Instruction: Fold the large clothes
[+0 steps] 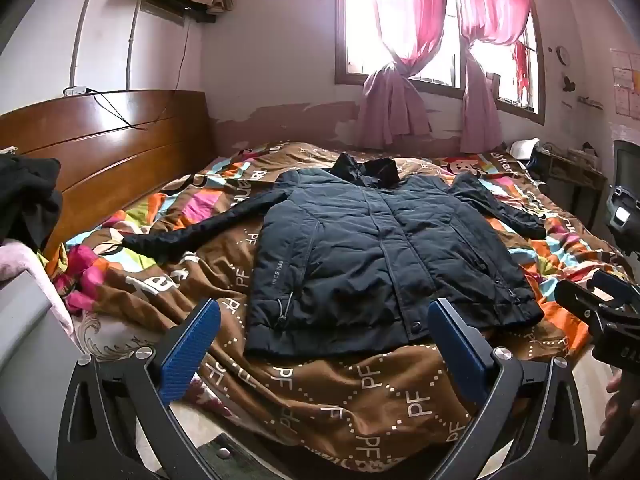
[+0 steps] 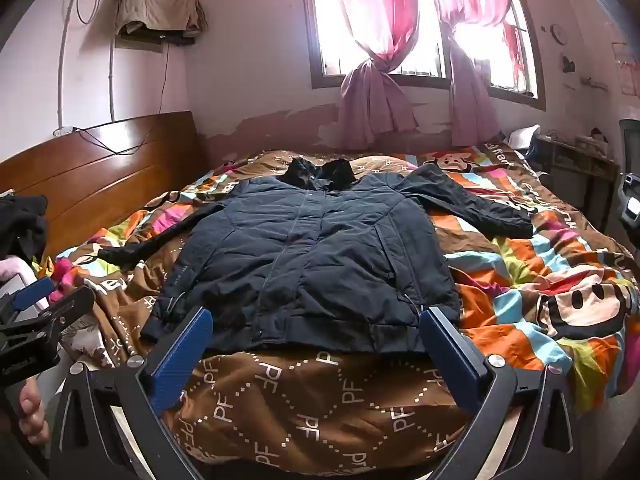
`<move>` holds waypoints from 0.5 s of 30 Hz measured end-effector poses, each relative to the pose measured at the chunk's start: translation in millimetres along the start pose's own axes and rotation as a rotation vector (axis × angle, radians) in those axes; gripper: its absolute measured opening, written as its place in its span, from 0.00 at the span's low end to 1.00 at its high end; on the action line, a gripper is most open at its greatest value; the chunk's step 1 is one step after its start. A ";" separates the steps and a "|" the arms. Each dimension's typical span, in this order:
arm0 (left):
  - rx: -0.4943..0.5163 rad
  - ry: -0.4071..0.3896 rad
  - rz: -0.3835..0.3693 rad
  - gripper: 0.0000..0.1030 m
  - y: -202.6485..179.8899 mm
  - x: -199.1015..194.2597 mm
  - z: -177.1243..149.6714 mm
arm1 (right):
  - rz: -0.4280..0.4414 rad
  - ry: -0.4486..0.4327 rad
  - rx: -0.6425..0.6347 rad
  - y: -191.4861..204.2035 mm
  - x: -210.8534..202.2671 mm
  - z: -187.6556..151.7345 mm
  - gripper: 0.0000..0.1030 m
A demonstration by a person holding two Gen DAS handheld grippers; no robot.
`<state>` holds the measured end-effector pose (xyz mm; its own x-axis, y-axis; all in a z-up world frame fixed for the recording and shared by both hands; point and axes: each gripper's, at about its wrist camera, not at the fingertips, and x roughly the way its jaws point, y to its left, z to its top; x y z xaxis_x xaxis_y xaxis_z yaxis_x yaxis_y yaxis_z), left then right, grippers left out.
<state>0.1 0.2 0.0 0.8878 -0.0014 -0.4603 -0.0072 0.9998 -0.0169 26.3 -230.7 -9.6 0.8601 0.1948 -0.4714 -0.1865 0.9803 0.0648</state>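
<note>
Gaping empty: left gripper (image 1: 324, 340), right gripper (image 2: 316, 344)

This is a bedroom in a lived-in home. A wide bed with a glossy brown wooden headboard (image 1: 100, 148) fills the room, spread with a patchwork quilt of brown lettered panels and bright cartoon stripes (image 2: 532, 276). On the wall beyond the bed's far side, a wood-framed window (image 1: 440, 28) carries knotted pink curtains (image 1: 394, 92), and the pink paint beneath it has peeled away in patches. Above the headboard a small wall shelf holds a crumpled tan cloth (image 2: 158, 6), with white pipes running down beside it. Past the bed's foot stands a cluttered dark bench (image 1: 572, 168).
</note>
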 end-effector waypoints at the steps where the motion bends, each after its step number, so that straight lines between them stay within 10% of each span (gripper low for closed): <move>1: 0.001 -0.001 0.001 0.98 0.1 -0.1 0.0 | -0.001 -0.001 -0.001 -0.1 0.1 -0.2 1.00; 15: 0.000 -0.001 0.000 0.98 5.0 -0.5 -1.2 | 0.006 0.007 0.006 -0.6 0.3 -2.1 1.00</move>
<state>-0.8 5.2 -1.0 0.8884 -0.0013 -0.4590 -0.0071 0.9998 -0.0165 25.7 -231.3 -11.6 0.8557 0.2002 -0.4772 -0.1887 0.9794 0.0726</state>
